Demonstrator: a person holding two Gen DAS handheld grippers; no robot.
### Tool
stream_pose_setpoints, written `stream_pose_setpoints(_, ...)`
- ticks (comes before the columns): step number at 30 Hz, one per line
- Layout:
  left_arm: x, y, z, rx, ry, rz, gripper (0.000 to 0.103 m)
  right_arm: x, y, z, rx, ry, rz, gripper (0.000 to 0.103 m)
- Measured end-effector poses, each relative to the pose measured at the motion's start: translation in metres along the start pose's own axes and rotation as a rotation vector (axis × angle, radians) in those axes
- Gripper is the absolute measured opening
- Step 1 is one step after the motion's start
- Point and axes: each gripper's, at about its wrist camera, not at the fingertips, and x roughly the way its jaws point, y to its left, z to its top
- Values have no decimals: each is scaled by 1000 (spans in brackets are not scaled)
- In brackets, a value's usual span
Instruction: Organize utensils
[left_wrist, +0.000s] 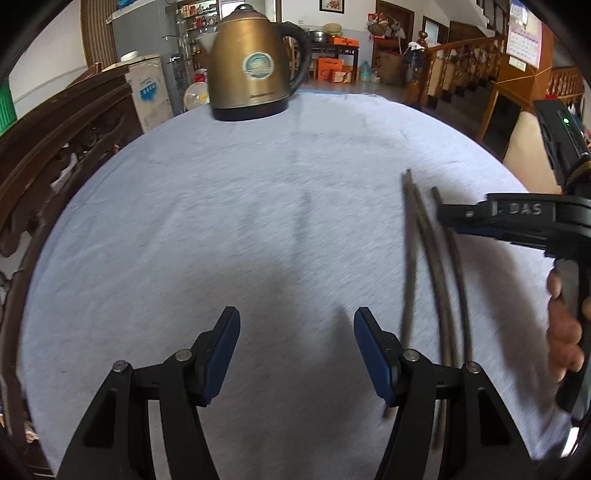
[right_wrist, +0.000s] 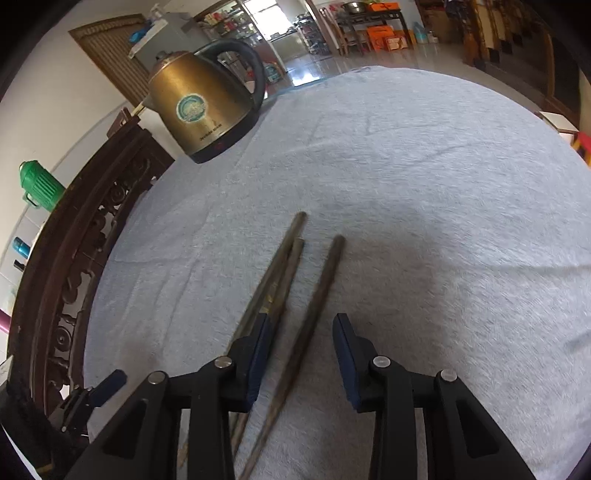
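Three dark, worn chopsticks lie side by side on a pale blue-grey cloth (left_wrist: 221, 221). In the right wrist view my right gripper (right_wrist: 302, 332) hangs open just over them. One chopstick (right_wrist: 319, 291) runs between its fingers without touching either pad, and the other two (right_wrist: 284, 266) lie crossed under its left finger. In the left wrist view my left gripper (left_wrist: 297, 321) is open above bare cloth, holding nothing. The chopsticks (left_wrist: 410, 277) lie to its right, passing under its right finger. A person's hand (left_wrist: 565, 332) holds the right gripper's handle at the far right.
A brass-coloured electric kettle (left_wrist: 251, 66) with a black handle stands at the far edge of the cloth, also seen as the kettle (right_wrist: 195, 110) at upper left. Carved dark wooden furniture (right_wrist: 74, 240) borders the table's left side. A green flask (right_wrist: 40, 184) stands beyond it.
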Motion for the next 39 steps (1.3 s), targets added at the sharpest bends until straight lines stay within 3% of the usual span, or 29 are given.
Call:
stream_pose_setpoints(7, 16, -13, 5, -35, 3, -44, 65, 16, 22, 8, -115, -18, -15, 35)
stream_pose_setpoints(9, 19, -17, 4, -17, 2, -27, 65, 24, 32, 14, -152, -15, -15, 29)
stream_pose_setpoints(14, 19, -18, 0, 12, -21, 31, 72, 33, 52, 15, -246, -23, -8, 26)
stream_pose_setpoints(17, 19, -12, 1, -8, -17, 62, 74, 35, 58, 14, -269, -2, 39, 23)
stream_pose_setpoints(19, 22, -6, 2, -34, -12, 93, 80, 34, 58, 15, -277, -13, 9, 23)
stream_pose_setpoints(22, 24, 5, 4, -86, 6, 136, 83, 34, 47, 17, -267, -33, -157, 23)
stream_pose_setpoints(24, 25, 15, 5, -124, 26, 151, 83, 24, 29, 20, -200, -42, -139, 23)
stream_pose_setpoints(26, 24, 20, 5, -151, 36, 149, 83, 14, 17, 23, -134, -55, -75, 25)
stream_pose_setpoints(29, 20, 18, 5, -155, 18, 128, 83, 13, 27, 24, -175, -48, -48, 25)
stream_pose_setpoints(36, 7, -3, 4, -86, -40, 15, 83, 36, 55, 16, -272, 0, -62, 25)
stream_pose_setpoints(39, 15, -9, 3, -46, -11, 39, 83, 37, 62, 12, -317, -19, -106, 25)
